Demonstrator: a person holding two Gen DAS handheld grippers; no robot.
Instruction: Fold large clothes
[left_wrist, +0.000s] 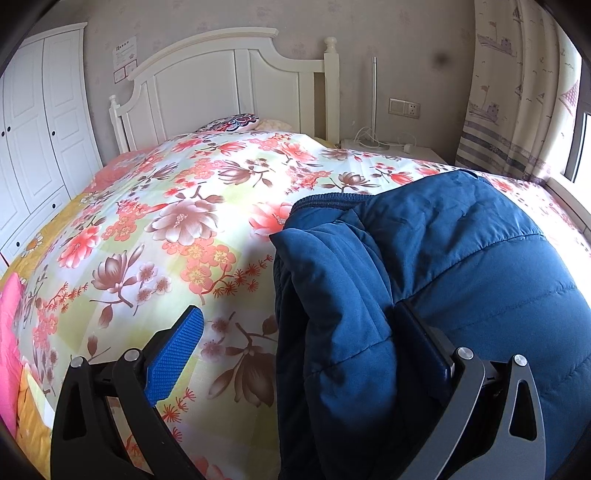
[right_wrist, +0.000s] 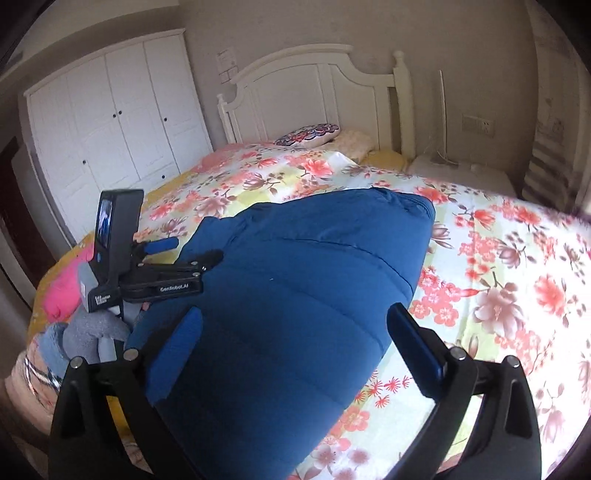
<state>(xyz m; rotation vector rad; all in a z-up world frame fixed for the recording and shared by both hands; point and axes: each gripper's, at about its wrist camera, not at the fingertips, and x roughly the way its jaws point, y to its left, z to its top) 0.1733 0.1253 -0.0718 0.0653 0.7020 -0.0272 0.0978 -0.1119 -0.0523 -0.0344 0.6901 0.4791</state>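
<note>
Left wrist view: left gripper (left_wrist: 295, 332) at 6 o'clock, jaws spread wide, blue ribbed pad (left_wrist: 173, 358) at 7 o'clock bare over the bedspread, other finger at 5 o'clock tucked against a fold of the blue padded jacket (left_wrist: 424, 266); not clear whether that pad presses the cloth, nothing clamped between the two

Jacket bunched in a folded heap from 6 to 3 o'clock, ribbed collar edge (left_wrist: 332, 201) toward centre, lying on the floral bedspread (left_wrist: 177, 206)

Pink cloth (left_wrist: 9, 325) at 9 o'clock edge, on the bed

Right wrist view: right gripper (right_wrist: 295, 339) at 6 o'clock, jaws wide apart, straddling the near end of the jacket (right_wrist: 295, 288); pads beside the fabric, not squeezing it, slightly blurred

Left gripper (right_wrist: 173, 258) seen from the side at 9 o'clock, fingertips at the jacket's left edge, camera block (right_wrist: 114, 236) standing above it

Grey plush toy (right_wrist: 92, 328) at 8 o'clock beneath it

Further back: patterned cushion (right_wrist: 306, 133) at 12 o'clock by the white headboard (right_wrist: 314, 85), white wardrobe (right_wrist: 110, 122) at 10 o'clock, nightstand (right_wrist: 454, 170) at 2 o'clock, curtain (left_wrist: 517, 85) at 2 o'clock in left view
</note>
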